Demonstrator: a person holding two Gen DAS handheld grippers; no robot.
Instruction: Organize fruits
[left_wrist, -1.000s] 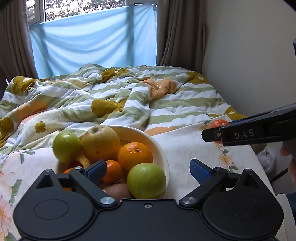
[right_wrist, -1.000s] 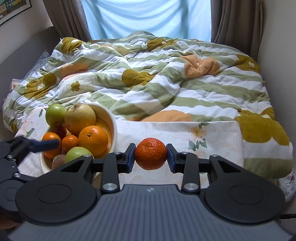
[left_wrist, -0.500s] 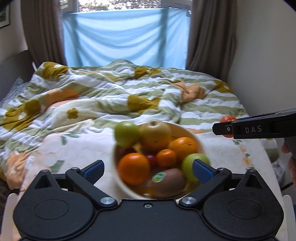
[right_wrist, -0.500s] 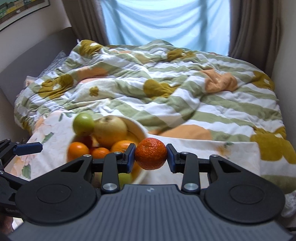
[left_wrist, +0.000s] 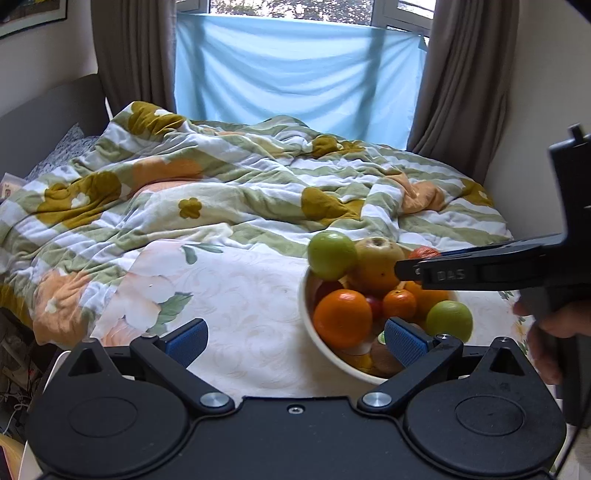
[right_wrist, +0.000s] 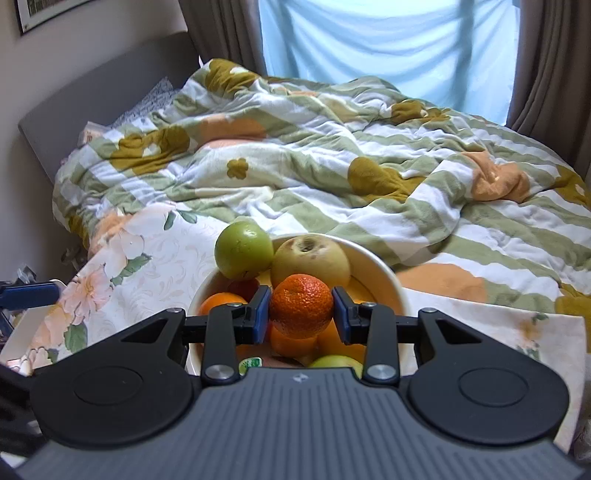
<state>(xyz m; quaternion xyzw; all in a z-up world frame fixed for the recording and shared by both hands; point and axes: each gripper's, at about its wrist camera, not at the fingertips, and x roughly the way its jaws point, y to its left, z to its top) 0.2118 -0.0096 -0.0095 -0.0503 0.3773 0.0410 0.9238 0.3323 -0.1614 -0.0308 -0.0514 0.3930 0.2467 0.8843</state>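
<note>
Right wrist view: the small round orange mandarin (right_wrist: 301, 305) is clamped between the blue pads of my right gripper (right_wrist: 301, 310), just above the round white bowl (right_wrist: 388, 275) already heaped with a green apple (right_wrist: 244, 249), a yellow pear (right_wrist: 311, 256) and oranges. My left gripper (left_wrist: 295, 338) is wide apart and holds nothing, beside the bowl. I judge only this release is left; I see no other loose fruit on the flowered cloth (left_wrist: 240, 295).

1. Bowl (right_wrist: 395, 291) sits on the bed, lower centre of the right wrist frame, lower right in the left wrist frame.
2. Fruit piled in bowl; two apples (right_wrist: 244, 249) at its far rim.
3. Rumpled quilt (right_wrist: 332, 166) behind the bowl.
4. Curtained window (left_wrist: 295, 74) across the top, behind the bed.
</note>
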